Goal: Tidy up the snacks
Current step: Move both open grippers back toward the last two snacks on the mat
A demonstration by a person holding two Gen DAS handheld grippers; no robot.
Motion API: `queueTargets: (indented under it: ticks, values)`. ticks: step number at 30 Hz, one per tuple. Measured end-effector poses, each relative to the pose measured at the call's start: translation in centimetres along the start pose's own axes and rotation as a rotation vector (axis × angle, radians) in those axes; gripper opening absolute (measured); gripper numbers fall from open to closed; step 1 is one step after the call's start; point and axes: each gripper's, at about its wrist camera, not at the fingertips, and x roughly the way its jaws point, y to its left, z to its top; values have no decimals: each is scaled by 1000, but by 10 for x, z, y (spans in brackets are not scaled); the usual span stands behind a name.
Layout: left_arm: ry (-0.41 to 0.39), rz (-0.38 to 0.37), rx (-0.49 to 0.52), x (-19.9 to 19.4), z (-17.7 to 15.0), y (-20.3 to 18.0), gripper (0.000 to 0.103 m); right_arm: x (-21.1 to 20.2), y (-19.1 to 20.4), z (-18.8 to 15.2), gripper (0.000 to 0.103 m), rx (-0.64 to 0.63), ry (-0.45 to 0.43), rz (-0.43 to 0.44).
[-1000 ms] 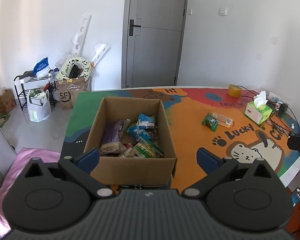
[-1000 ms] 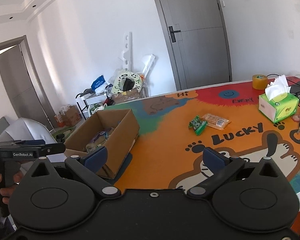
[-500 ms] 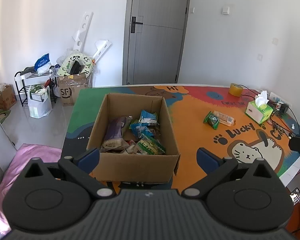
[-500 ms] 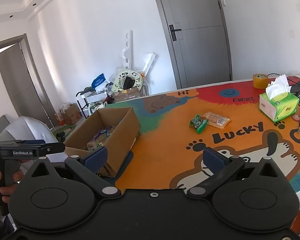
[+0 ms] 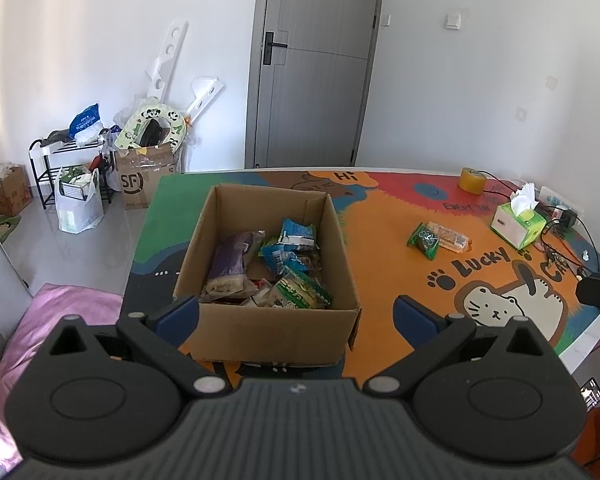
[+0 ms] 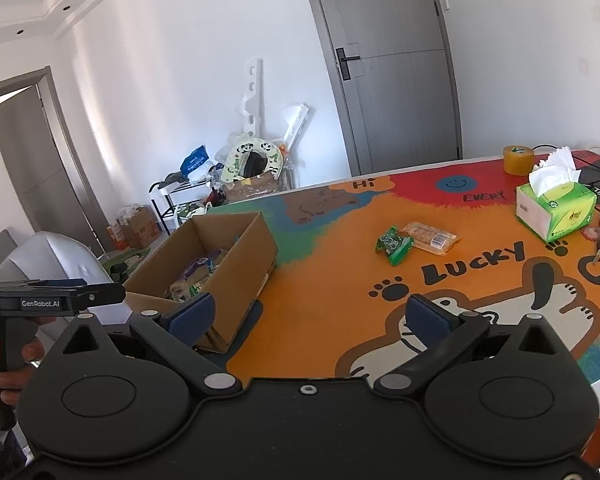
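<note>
Hovering: both tongs are hanging above the desk [image 6: 320, 280] with nothing between the jaws.
Left tongs [image 5: 296, 312]: spread wide, empty, sitting over the near wall of the cardboard box [image 5: 268, 320].
Right tongs [image 6: 308, 316]: also spread wide, empty, off to the right of the box, facing the loose snacks.
Box contents: several packets are already lying inside in a loose heap.
Green packet [image 6: 394, 245]: lying flat on the desk, well to the right of the box.
Clear-wrapped biscuit pack [image 6: 431, 237]: touching the green packet on the side away from the box.
Handling, judged: both are looking light, thin-filmed and slippery; contents are probably crushing under a hard squeeze.
Grip point, judged: taking each across its short width near the middle, or at a crimped end seal.
Tissue box [image 6: 556, 210]: standing further right of the box still, not a snack.
</note>
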Motion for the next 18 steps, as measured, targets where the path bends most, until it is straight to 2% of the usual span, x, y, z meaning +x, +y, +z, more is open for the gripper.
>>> queueTargets:
  ticks: [12,18]
  values:
    - [-16,-36,17,40,17,-30,102,33,-37,5,102,41,-27,-69]
    - [-38,-60,32,66,29,-52,102,63,-59,11,91,51,-6,-90]
